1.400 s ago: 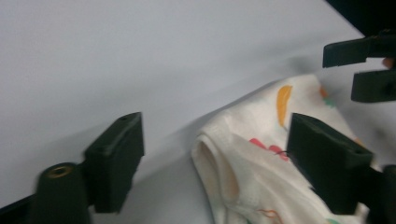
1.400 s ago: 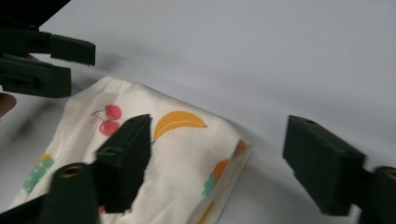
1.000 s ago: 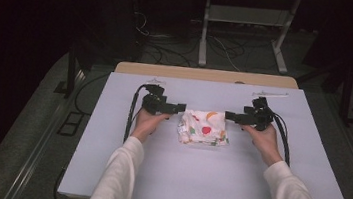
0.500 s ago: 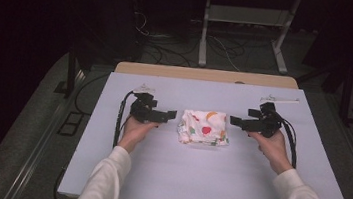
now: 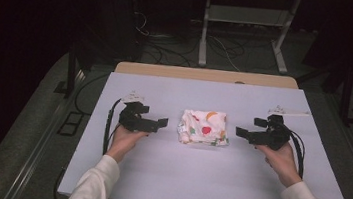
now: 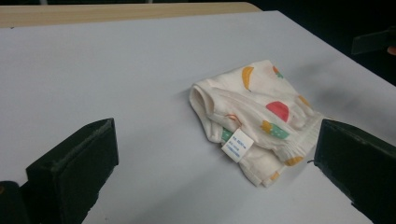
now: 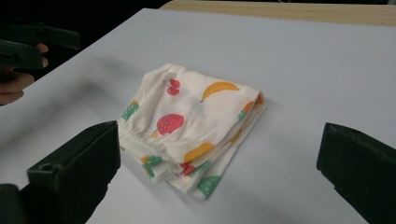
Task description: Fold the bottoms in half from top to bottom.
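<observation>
Cloth (image 5: 204, 128), one folded piece, lies at the middle of the high view on the white table (image 5: 195, 182), its slightly longer side running left to right across the frame. It is cream with a fruit print: a red shape, an orange crescent, green patches. In the left gripper view the cloth (image 6: 261, 116) sits right of centre, its long axis slanting from upper left to lower right, with rolled, layered edges facing the camera and one small white label (image 6: 237, 145) with blue print too small to read. In the right gripper view the cloth (image 7: 191, 126) fills the centre, stacked edges toward the lower part of the frame.

Two grippers flank it. The left gripper (image 5: 154, 123), at centre left of the high view, points right toward the cloth and stands apart from it; the right gripper (image 5: 246, 134), at centre right, points left, also apart. Each has its jaws spread wide with nothing between them, as both gripper views show: two black jaws at the lower corners, partly cut off by the frame. One hand (image 5: 124, 139) holds the left gripper, one hand (image 5: 283, 159) the right; two white sleeves run off the bottom edge. Beyond the table's far wooden edge the floor is dark, with cables hard to make out.
</observation>
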`<state>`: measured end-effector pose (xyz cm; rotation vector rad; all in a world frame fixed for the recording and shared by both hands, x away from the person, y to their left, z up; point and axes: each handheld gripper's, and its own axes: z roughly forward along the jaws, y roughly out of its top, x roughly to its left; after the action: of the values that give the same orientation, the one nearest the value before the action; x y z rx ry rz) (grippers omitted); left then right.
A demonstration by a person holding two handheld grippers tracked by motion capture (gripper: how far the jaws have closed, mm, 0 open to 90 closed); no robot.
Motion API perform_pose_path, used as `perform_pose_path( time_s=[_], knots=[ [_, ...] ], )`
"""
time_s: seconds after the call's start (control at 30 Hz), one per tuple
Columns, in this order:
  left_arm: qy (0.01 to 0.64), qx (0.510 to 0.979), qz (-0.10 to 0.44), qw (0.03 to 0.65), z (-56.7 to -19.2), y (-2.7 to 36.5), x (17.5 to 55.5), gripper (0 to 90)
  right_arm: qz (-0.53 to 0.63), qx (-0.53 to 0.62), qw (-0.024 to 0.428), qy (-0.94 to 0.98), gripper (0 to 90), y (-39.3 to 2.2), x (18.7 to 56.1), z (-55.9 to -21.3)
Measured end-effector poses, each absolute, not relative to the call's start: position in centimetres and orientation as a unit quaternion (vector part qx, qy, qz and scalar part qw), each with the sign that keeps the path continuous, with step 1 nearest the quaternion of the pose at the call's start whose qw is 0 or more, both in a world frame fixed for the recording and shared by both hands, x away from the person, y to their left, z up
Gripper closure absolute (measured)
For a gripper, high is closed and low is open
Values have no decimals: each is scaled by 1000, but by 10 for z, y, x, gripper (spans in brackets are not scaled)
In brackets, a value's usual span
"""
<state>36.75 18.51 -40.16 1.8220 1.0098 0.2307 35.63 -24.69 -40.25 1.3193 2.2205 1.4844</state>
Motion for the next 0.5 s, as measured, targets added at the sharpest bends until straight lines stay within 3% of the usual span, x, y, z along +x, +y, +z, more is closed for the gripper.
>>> perform_pose_path(
  time_s=[0.5],
  knots=[
    [401, 755, 106, 507, -408, 199, 339, 0, 492, 428, 94, 752, 0, -259, 322, -412]
  ],
)
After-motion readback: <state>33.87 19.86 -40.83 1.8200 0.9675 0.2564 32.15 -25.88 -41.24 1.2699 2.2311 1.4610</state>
